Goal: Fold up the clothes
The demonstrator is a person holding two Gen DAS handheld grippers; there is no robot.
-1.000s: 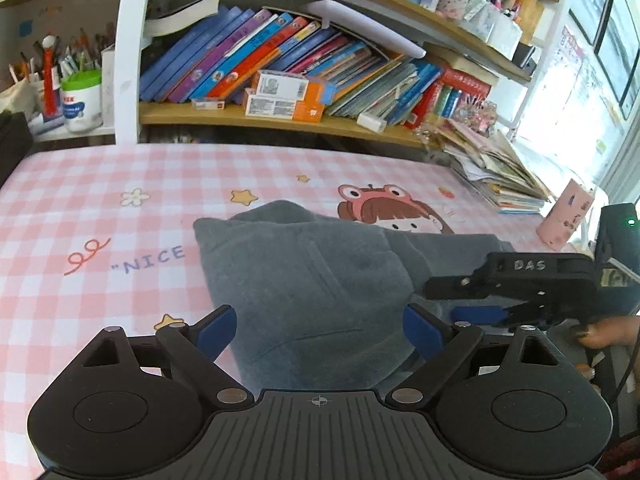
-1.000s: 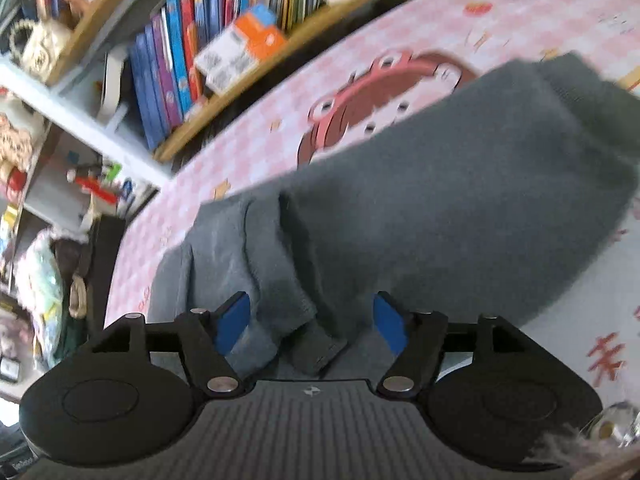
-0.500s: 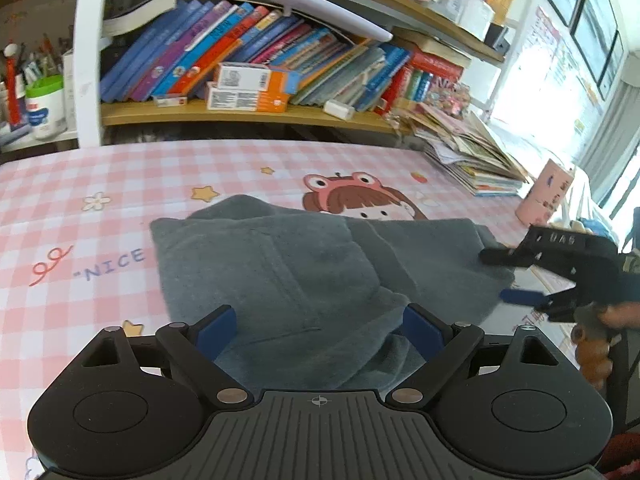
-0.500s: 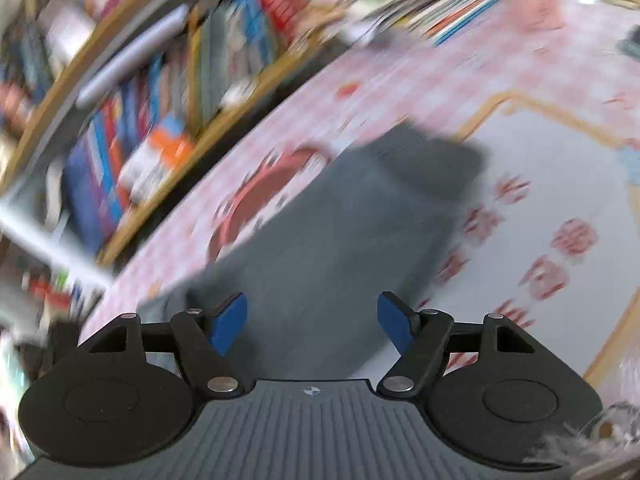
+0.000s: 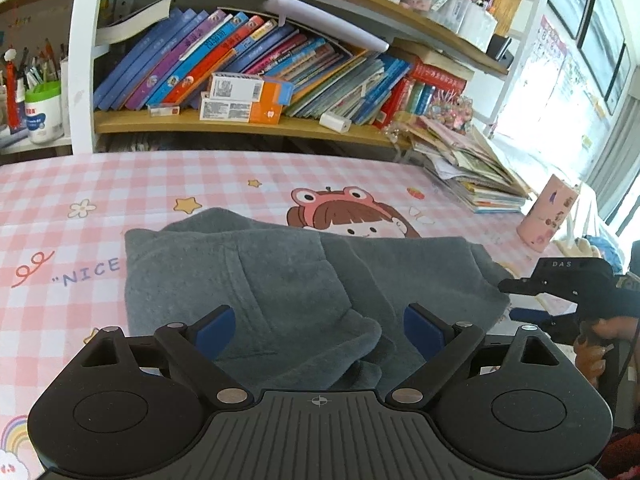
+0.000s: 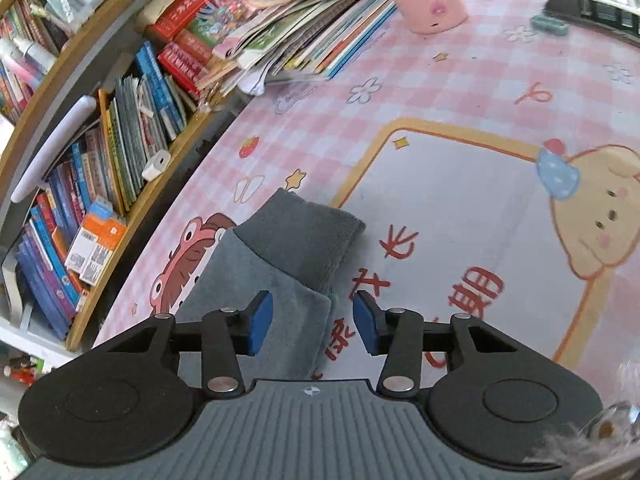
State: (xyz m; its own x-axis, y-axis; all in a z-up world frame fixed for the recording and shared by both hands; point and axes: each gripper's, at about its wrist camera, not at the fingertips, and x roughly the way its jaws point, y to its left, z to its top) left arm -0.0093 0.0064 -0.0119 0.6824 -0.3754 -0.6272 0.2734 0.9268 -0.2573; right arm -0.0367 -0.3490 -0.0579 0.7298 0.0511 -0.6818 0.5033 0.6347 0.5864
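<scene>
A grey fleece garment [image 5: 280, 280] lies partly folded on the pink checked table mat [image 5: 80, 184]. My left gripper [image 5: 319, 328] hovers open over its near edge, with nothing pinched between the blue pads [image 5: 218, 326]. At the garment's right end a hand holds my right gripper [image 5: 511, 300]. In the right wrist view the darker ribbed cuff [image 6: 304, 236] lies just ahead. The right gripper [image 6: 314, 322] has its jaws closing. The garment's edge [image 6: 320, 320] sits low between them, and the pads do not press on it.
A bookshelf [image 5: 248, 128] packed with books runs along the back of the table. A stack of booklets [image 5: 480, 184] and a pink cup [image 5: 546, 216] stand at the right. A white tub with a green lid [image 5: 42, 114] is at the far left. A dark keyboard [image 6: 592, 12] lies beyond the cup.
My right gripper has swung right along the garment to its cuff end, rolled toward level, and its jaws have narrowed. The left gripper has shifted slightly and stays open.
</scene>
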